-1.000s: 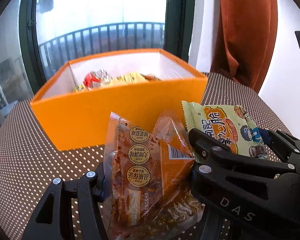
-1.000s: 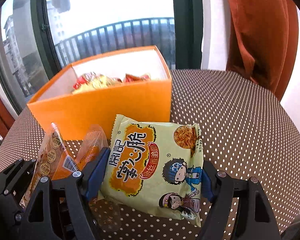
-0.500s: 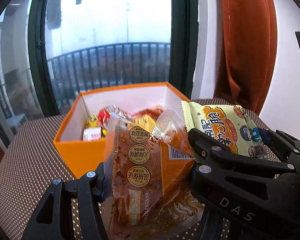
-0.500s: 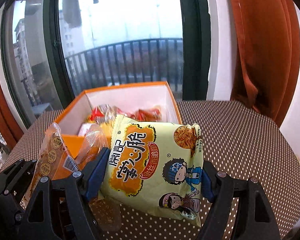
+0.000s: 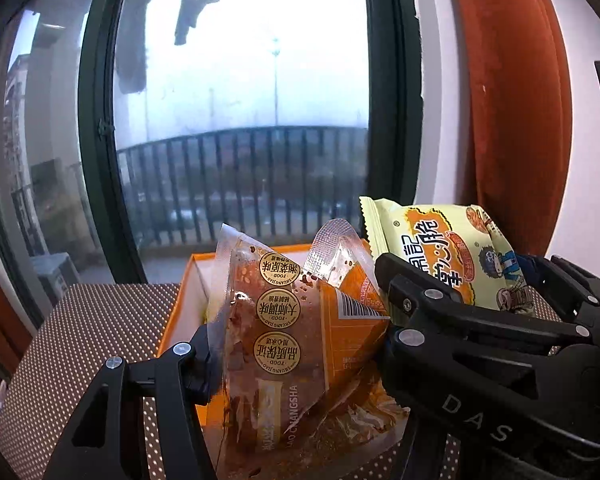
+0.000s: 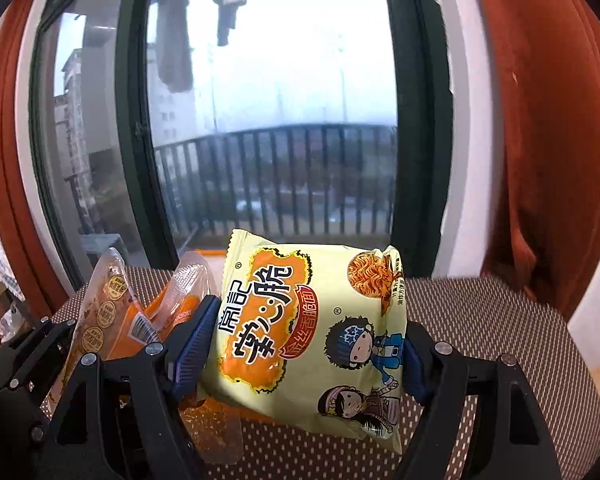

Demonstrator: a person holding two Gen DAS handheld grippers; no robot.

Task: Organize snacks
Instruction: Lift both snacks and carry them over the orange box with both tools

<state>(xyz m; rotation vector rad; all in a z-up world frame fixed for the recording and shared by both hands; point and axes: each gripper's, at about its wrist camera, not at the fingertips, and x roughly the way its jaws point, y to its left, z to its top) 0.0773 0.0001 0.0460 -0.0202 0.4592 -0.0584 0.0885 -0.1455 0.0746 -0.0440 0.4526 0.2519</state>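
Two snack packets are carried side by side, presumably so both can be dropped together. The left tongs [image 5: 296, 354] are clamped on a clear orange packet [image 5: 284, 344], held upright by its sides. The right tongs [image 6: 304, 344], just beside them, are closed on a yellow noodle packet [image 6: 312, 332]. The orange box [image 5: 180, 304] is seen just beyond and below the left tongs, on the dotted surface [image 5: 84, 328], largely hidden by the packet.

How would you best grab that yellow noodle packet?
As the right gripper does: squeeze the yellow noodle packet across its middle, one finger on each side edge. Its puffy middle gives under the pads; the flat sealed ends would probably slip.
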